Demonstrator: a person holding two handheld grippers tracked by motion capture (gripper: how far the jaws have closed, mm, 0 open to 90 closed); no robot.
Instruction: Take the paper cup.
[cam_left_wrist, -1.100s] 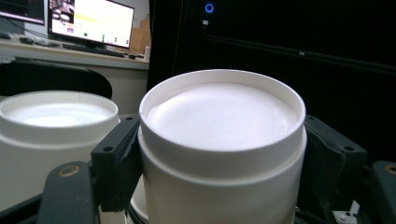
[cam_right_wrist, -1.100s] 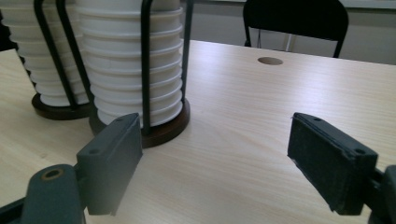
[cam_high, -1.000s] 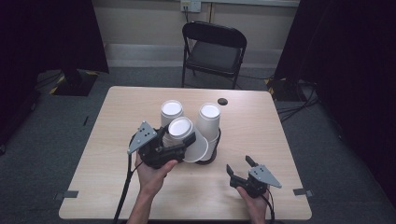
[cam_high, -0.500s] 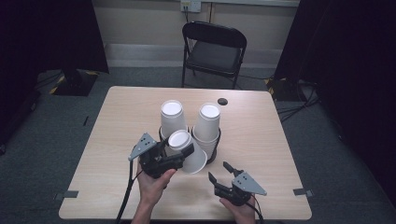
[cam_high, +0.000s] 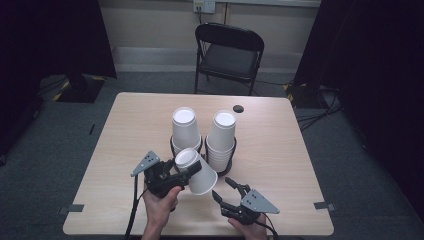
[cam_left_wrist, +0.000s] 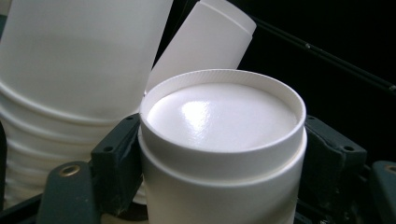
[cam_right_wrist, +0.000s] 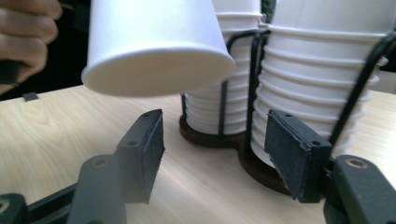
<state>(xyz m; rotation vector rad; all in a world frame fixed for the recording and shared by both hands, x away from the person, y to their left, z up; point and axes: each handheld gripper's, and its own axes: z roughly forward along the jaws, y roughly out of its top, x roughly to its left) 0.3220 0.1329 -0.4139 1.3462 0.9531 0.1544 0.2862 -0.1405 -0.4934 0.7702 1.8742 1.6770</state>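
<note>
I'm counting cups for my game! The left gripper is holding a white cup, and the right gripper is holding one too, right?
Not quite. The left gripper does hold a white cup, but the right gripper holds nothing; the right gripper view shows bare table between its jaws.

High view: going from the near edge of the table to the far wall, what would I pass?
Right gripper → held cup in the left gripper → two stacks of cups in a holder → small black disc → folding chair.
</note>
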